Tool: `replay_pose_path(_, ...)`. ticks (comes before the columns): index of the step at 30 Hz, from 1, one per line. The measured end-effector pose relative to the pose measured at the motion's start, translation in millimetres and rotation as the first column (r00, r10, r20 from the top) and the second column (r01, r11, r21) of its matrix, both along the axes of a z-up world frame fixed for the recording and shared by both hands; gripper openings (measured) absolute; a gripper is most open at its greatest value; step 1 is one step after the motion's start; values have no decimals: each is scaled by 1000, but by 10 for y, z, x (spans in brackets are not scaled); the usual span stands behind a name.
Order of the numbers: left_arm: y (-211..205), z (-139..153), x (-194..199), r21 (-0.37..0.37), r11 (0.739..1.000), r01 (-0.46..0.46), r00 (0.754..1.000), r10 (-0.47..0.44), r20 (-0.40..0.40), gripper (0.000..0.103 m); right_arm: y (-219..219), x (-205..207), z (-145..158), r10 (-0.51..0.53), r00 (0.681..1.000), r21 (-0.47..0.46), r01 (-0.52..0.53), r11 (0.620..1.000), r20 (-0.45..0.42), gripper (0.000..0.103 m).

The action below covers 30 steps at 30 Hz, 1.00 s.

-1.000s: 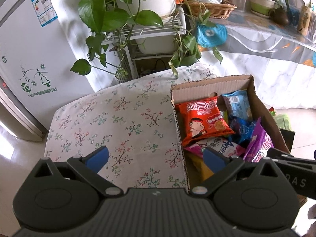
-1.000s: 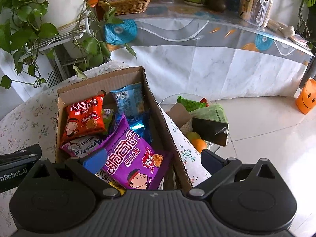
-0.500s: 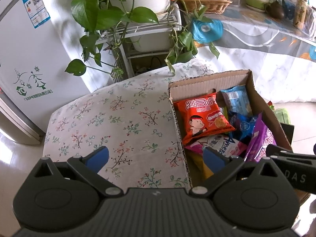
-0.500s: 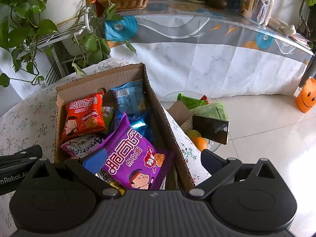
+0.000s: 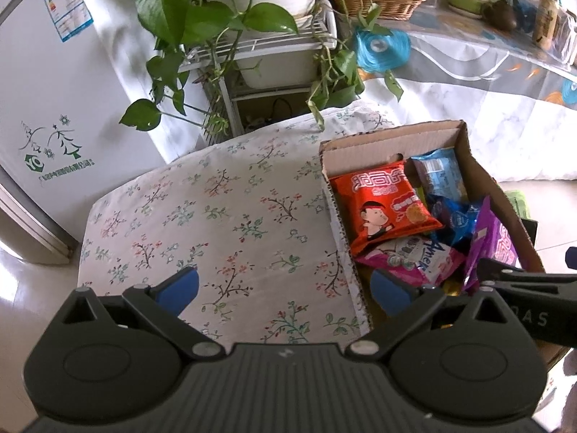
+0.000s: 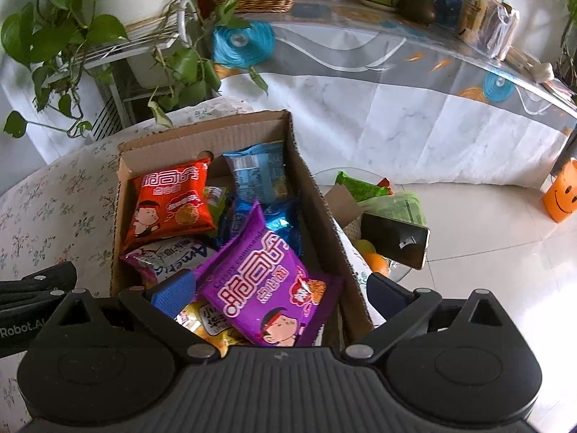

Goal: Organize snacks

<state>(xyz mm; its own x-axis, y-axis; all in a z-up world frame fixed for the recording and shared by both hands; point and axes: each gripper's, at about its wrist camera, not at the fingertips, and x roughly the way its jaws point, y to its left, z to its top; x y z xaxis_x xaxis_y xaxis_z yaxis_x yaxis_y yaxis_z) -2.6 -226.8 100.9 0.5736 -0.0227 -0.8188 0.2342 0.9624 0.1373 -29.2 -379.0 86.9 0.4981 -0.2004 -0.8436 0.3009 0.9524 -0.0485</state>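
A cardboard box of snack packets sits on a floral-clothed table. Inside lie a red packet, a purple packet, a light blue packet, a pink-and-white packet and a gold one. My left gripper is open above the cloth, its right fingertip over the box's left wall. My right gripper is open over the purple packet, nothing held.
Behind the table stand a wire plant rack with trailing leaves and a fridge at left. A long covered table runs behind. Right of the box, a lower glass surface holds a phone, green packets and oranges.
Both grippers have drifted slightly back and up, so the box sits a little lower and farther in view. Both stay open and the packets lie as before.
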Motion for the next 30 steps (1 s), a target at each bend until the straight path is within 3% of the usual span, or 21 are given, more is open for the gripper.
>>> replay_pose_path(16,656,-128,1,-19,999,-49,998,49,-36,101,601,139,-48,162,987,-54,-163,985,-19,103)
replay_pose_path(30,1456,-252,-122,-32,990,-137,988,135,-70,101,1388,213,-188,369,928,-91,-372,924,-52,103)
